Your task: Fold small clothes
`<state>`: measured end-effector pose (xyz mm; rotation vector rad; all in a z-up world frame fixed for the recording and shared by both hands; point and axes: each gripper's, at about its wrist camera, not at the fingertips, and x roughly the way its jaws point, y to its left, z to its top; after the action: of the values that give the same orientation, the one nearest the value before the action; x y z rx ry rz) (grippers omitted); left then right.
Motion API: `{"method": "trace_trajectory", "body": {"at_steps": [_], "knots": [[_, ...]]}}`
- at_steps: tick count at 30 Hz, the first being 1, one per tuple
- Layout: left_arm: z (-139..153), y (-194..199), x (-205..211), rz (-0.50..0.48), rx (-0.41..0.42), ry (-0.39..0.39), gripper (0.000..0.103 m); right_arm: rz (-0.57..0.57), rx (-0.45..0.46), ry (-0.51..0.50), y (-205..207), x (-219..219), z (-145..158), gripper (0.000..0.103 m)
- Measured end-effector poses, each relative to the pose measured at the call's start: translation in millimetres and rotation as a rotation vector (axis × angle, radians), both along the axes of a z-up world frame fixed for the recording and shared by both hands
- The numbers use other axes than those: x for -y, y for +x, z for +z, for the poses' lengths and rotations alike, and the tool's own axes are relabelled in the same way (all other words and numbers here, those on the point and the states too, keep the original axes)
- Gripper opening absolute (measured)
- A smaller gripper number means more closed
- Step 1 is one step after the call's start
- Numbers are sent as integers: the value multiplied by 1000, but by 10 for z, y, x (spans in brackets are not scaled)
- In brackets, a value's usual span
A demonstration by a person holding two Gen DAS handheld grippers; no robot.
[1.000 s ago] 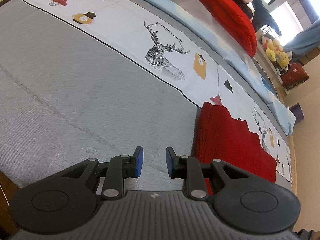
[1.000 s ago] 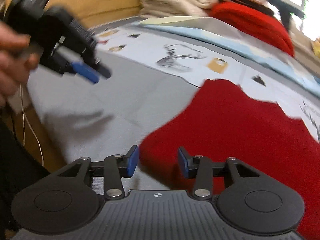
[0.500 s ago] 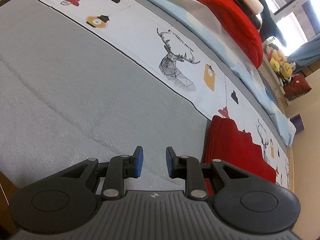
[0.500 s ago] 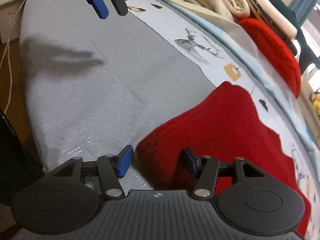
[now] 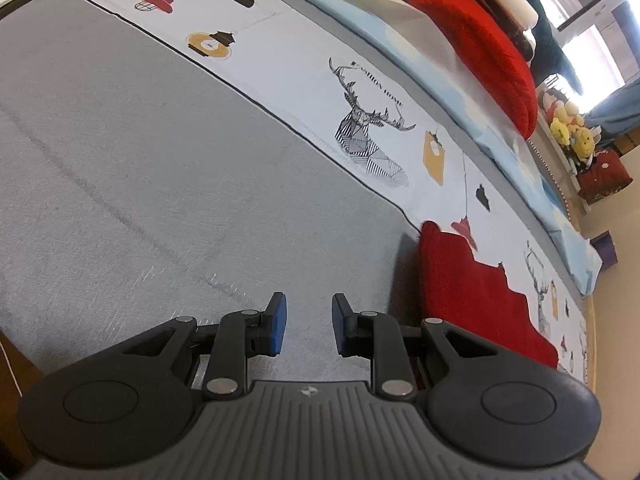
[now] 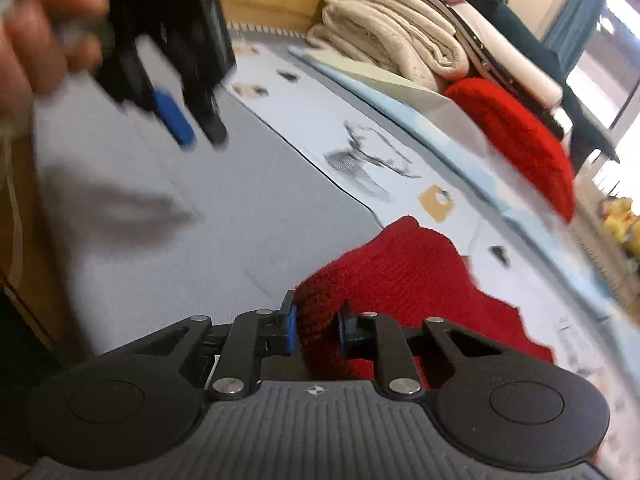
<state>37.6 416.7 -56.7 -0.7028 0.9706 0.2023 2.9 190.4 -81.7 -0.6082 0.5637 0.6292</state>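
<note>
A red knitted garment (image 6: pixel 404 276) lies on the grey bed cover (image 6: pixel 240 208); the left wrist view shows the garment (image 5: pixel 464 284) low at the right. My right gripper (image 6: pixel 316 326) has its jaws closing on the garment's near corner, and the blue pads press a fold of the knit. My left gripper (image 5: pixel 306 320) hovers above bare grey cover with a narrow gap and nothing between its pads. In the right wrist view the left gripper (image 6: pixel 192 128) shows blurred at upper left, held by a hand (image 6: pixel 36 40).
A patterned white strip with deer prints (image 5: pixel 368 136) runs along the bed. Behind it lie a red cushion (image 5: pixel 480 52), folded cream blankets (image 6: pixel 392 36) and plush toys (image 5: pixel 568 128). The bed's wooden edge (image 6: pixel 28 248) is at left.
My right gripper moved onto the garment's corner and its jaws closed on the knit. The left gripper drifted slightly over the grey cover, its gap unchanged.
</note>
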Motion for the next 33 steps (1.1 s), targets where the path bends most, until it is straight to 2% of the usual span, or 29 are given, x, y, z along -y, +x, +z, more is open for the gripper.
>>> {"method": "trace_trajectory", "body": {"at_steps": [4,6,10,13,18,21,23,26,28,29,30,31,33], "knots": [[13,8,99,-6,-9,19,26,-19,-161,112,-13,71,57,18],[30,12,149,-2,-10,20,26,-40,-176,148,0,139,117,18],[63,57,324,-25,-5,32,26,-155,-206,326,203,522,524,18],[70,122,479,-54,-5,43,26,-297,-232,503,410,1104,857,18],[40,293,781,-118,-17,70,26,-575,-215,740,476,2391,1065,17],[16,416,999,-166,-30,91,26,-760,-159,818,347,3221,958,17],[22,489,1139,-199,-25,106,26,-902,-153,844,227,3719,753,17],[-1,617,1387,-252,-33,137,26,-1146,-274,802,89,4358,216,18],[-26,691,1526,-276,-44,147,26,-1292,-388,800,12,4697,-111,25],[-33,723,1590,-287,-46,148,26,-1343,-440,853,-39,4822,-199,32],[-38,753,1676,-303,-45,151,27,-1359,-455,919,-84,4905,-228,38],[-42,782,1749,-316,-44,157,28,-1347,-433,943,-123,4960,-167,38],[-40,824,1907,-349,-39,176,29,-1299,-336,885,-128,4944,33,38]]}}
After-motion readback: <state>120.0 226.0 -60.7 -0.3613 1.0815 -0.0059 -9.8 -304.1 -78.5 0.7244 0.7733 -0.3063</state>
